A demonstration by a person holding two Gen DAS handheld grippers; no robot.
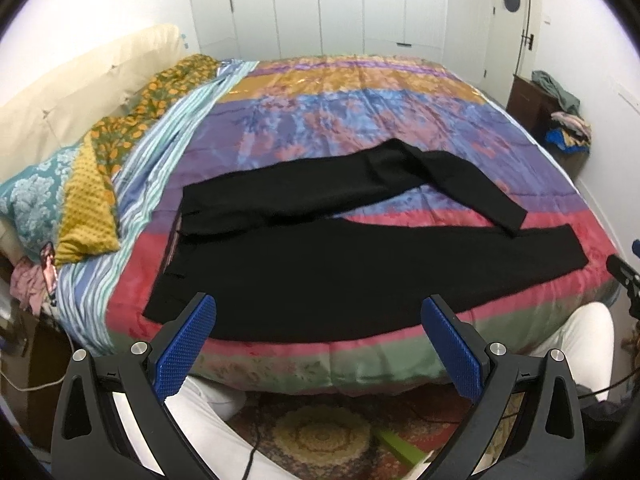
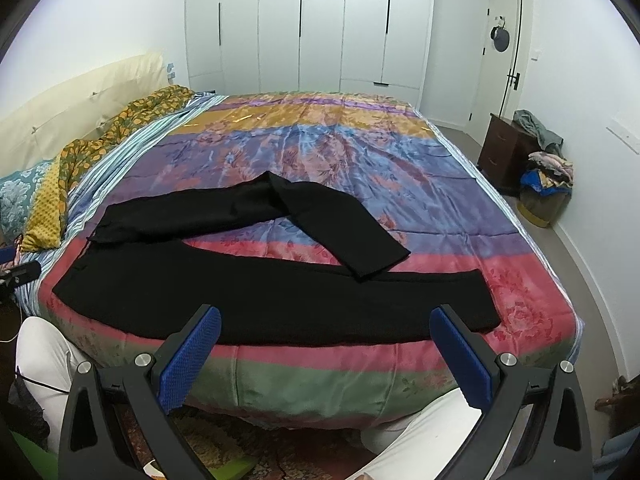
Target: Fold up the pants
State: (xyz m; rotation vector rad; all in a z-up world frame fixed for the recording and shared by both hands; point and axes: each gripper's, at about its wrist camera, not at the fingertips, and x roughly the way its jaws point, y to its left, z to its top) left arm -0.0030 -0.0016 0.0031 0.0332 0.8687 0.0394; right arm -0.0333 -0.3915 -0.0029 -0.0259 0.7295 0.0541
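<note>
My left gripper covers the near hem of the pants; my right gripper hides another stretch. Both handles run off frame.

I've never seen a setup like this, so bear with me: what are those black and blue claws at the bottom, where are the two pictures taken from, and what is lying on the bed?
There is no robot arm here. A person holds a two-finger claw in each hand, and each claw carries a wide-angle camera looking forward along its fingers. One picture comes from the left gripper, the other from the right gripper. The blue parts are grip pads. Both claws are open and hold nothing. On the bed lies a colourful bedspread, with black pants spread out on it; the far leg is bent back toward the near one. Pillows lie at the left.
</note>
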